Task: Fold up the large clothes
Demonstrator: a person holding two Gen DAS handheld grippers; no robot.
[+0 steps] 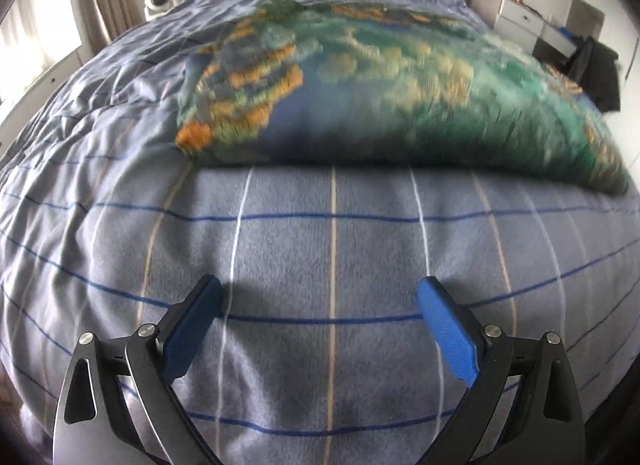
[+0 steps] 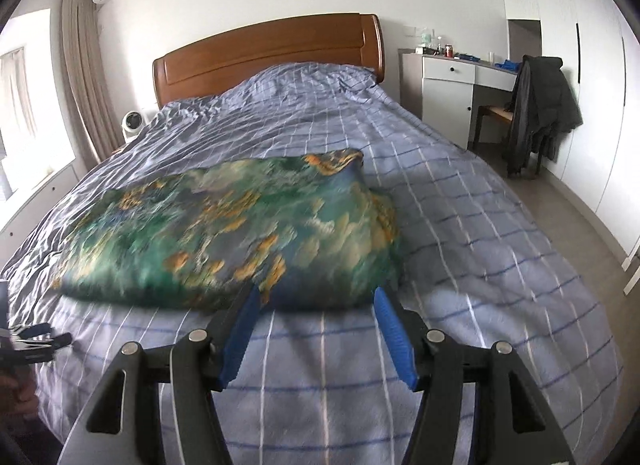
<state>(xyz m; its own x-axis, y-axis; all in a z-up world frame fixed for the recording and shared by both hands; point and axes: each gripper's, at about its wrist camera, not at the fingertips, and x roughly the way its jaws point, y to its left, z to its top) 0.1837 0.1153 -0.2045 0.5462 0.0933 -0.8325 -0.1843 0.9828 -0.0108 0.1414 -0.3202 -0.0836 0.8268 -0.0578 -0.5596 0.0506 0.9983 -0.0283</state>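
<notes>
The bed (image 2: 460,193), under a blue checked duvet, fills both views below the claws. Ahead of both claws on it lies the garment (image 2: 240,233), a green, blue and orange printed cloth, already doubled into a thick flat bundle. The left claw (image 1: 318,329) hangs wide open over bare duvet, the bundle's near edge well ahead of it. The right claw (image 2: 316,333) stands about half open, empty, its tips just short of that edge. A good next fold likely needs each claw to pinch one near corner cleanly, without catching duvet. Beyond stand a wooden headboard (image 2: 264,53), a white desk (image 2: 452,81) and a chair draped with a dark jacket (image 2: 540,105).
</notes>
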